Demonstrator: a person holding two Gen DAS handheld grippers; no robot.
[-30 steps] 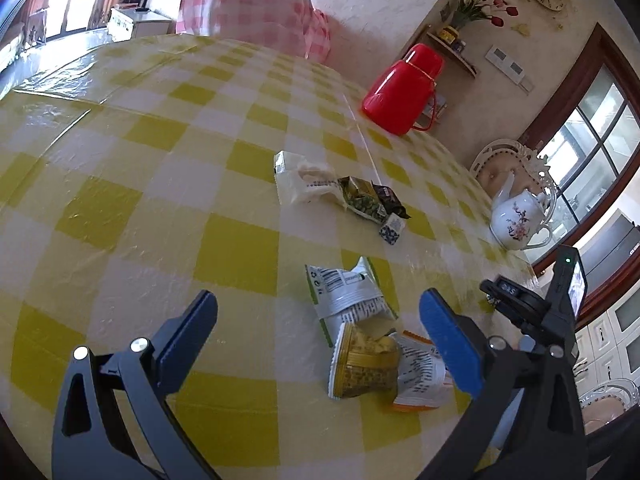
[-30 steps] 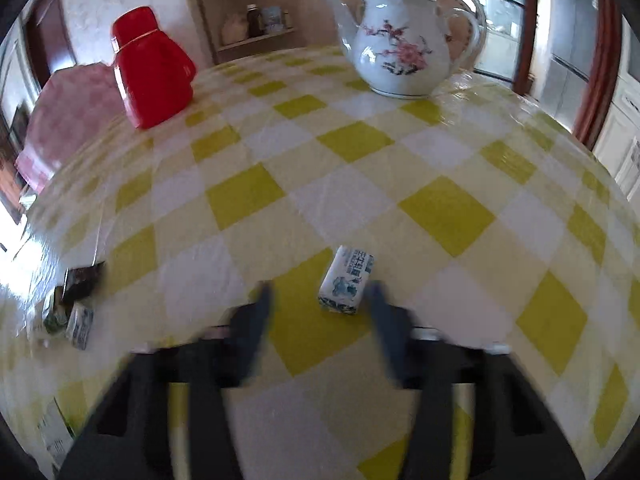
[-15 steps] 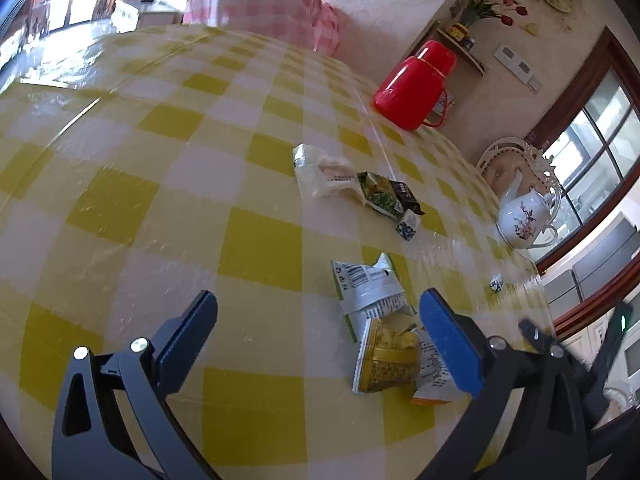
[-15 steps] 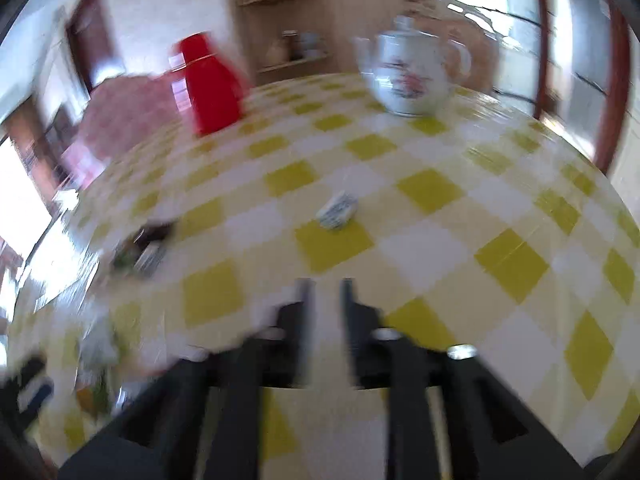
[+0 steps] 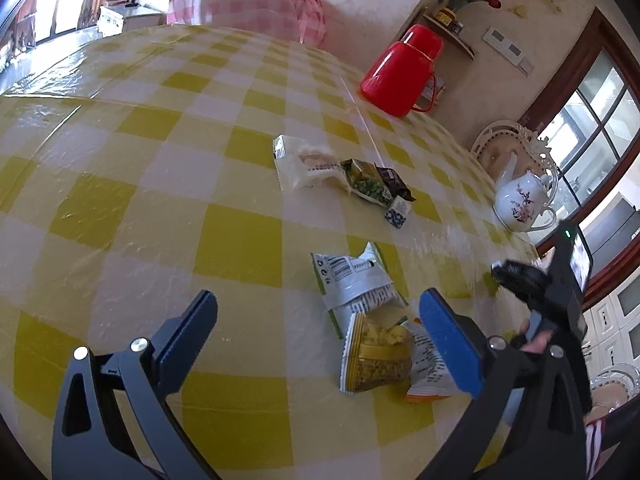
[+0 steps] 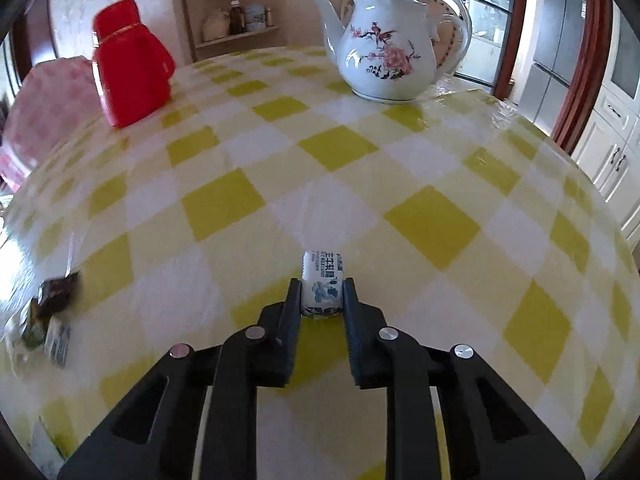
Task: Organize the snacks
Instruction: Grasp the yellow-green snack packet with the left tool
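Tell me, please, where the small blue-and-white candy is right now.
In the right wrist view, the blue-and-white candy sits clamped in the right gripper, low over the checked tablecloth.

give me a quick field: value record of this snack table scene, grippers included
surface: table with yellow and white checked cloth
right gripper: shut on small blue-and-white candy, low over the cloth
left gripper: open, hovering, holding nothing
near snack pile: silver-green packet, yellow packet, orange-edged packet, overlapping
far snack pile: white packet, green packet, dark packet, second small candy
other items: red thermos, floral teapot
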